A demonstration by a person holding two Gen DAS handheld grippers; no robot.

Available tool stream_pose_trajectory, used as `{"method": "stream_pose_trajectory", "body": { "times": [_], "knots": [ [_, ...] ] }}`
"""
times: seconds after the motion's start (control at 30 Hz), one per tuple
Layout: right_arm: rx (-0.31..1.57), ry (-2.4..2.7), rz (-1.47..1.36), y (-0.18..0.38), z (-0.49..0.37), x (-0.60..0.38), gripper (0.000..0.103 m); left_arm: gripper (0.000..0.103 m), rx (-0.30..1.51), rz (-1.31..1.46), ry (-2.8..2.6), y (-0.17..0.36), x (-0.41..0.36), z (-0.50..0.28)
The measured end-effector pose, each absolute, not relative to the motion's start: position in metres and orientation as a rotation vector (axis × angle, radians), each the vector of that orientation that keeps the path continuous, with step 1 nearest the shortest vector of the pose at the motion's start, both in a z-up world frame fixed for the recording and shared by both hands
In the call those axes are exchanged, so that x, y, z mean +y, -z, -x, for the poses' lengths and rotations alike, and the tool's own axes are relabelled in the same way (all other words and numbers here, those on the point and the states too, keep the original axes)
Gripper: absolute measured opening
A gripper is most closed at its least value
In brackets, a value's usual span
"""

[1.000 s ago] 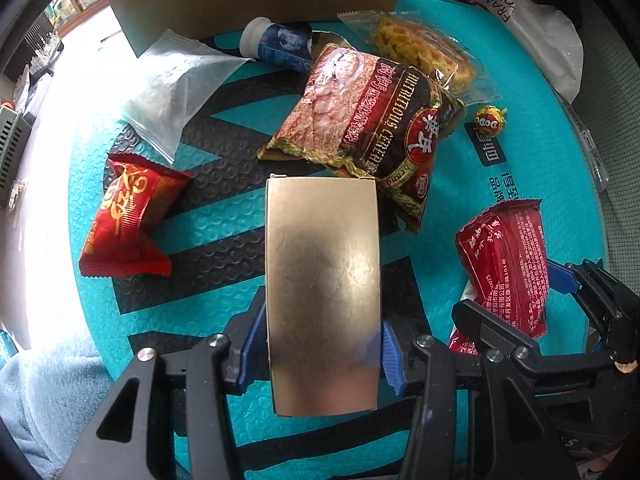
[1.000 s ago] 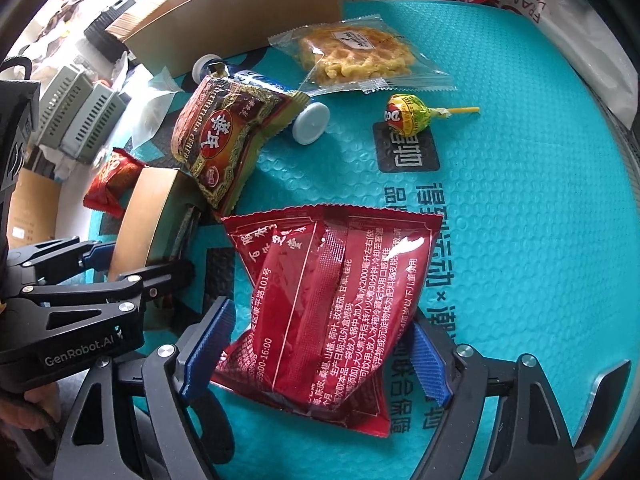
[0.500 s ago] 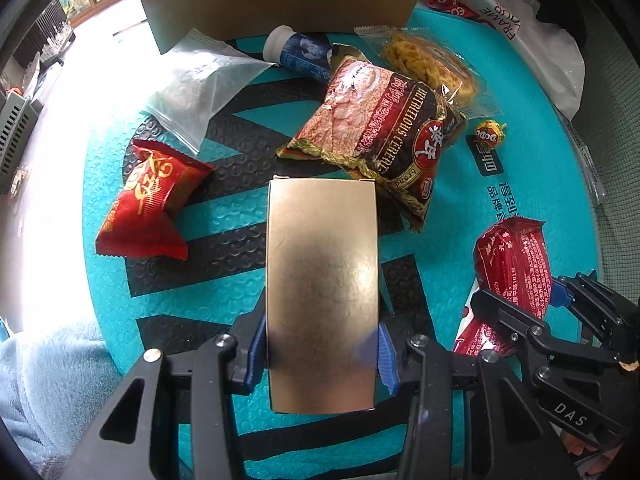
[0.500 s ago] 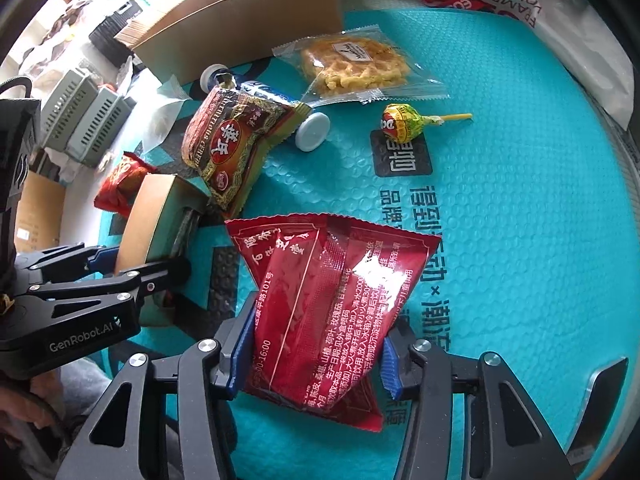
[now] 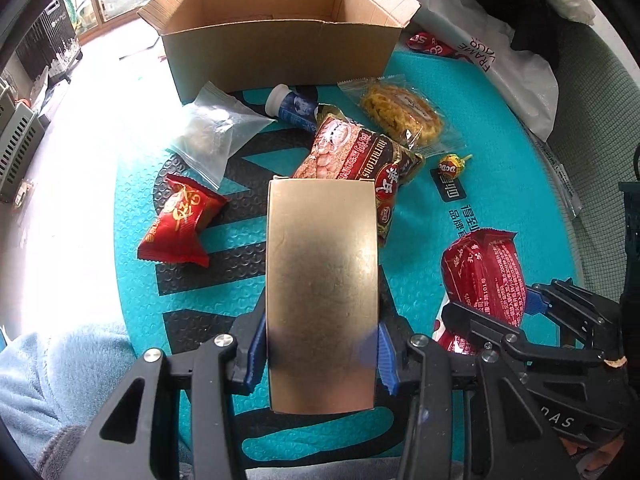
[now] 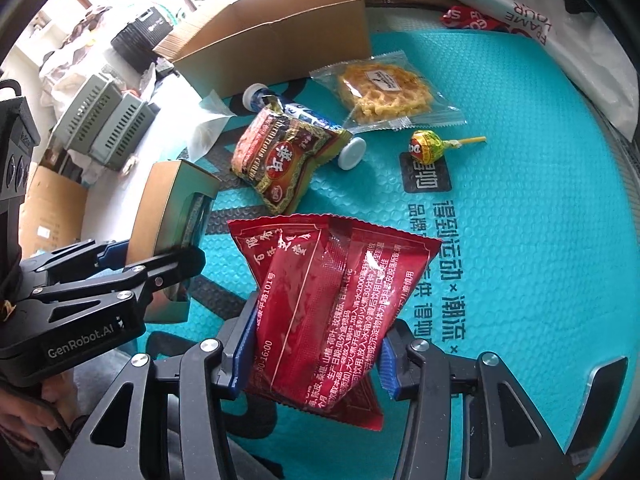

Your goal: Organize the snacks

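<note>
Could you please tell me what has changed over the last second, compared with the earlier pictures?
The right gripper has just been closing: its jaws, open around the large red packet a second ago, now pinch it and have raised it off the teal mat. The left gripper still clamps the gold box and has lifted it, so the open cardboard box now shows. The other snacks lie unmoved.

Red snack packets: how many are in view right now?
3. One large red packet gripped in the right gripper; a smaller one on the mat's left side; a third partly hidden beside the cardboard box.
</note>
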State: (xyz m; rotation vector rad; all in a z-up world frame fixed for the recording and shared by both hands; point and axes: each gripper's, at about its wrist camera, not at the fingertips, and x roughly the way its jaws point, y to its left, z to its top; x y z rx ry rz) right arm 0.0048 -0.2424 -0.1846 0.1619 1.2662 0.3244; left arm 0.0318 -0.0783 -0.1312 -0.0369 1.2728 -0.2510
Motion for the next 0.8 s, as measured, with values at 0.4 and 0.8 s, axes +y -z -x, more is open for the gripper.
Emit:
{"method": "stream_pose_trajectory", "body": {
  "times": [0.4,0.8],
  "knots": [
    [1.204,-0.375,-0.15,0.152,-0.018,-0.228,0.049,0.044,1.227,0.084,0.249,0.093,-0.061,-0.036],
    [1.092,-0.438,-0.104,0.099,-0.056,-0.208,0.049,0.044,1.101,0.101,0.236,0.027,-0.045,-0.08]
  ]
}}
